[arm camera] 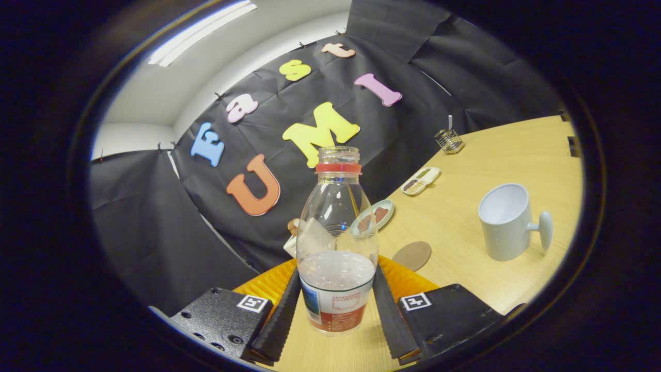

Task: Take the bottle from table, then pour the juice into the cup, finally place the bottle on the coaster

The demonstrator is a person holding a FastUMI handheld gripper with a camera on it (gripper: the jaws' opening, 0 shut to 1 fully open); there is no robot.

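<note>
**Fingers clamped on bottle, view tilted**

The gripper [336, 305] has its fingers [281, 315] closed to bottle width, both ribbed inner faces pressing the lower body of the bottle [336, 248] at its label band. The bottle sits between them, cap off, open mouth with a red neck ring on top. Clear plastic, rounded shoulder, pale liquid filling roughly the lower part, bubbles at the liquid line. Can't tell if the base is touching the surface [465, 217] or just off it.

The whole scene leans, so the gripper is rolled to one side; surface slopes up to the right.

Beyond the fingers, left to right: an orange ribbed mat [268, 281] just behind the bottle, a small plate [379, 214] with brown contents, a flat round brown coaster [412, 255] near the right finger, a white oblong tray [421, 180], a wire holder [448, 140] far back, and the cup [505, 222], white, matte, knob-shaped handle, upright, well apart from the bottle. Surface is light wood-grain laminate.
</note>
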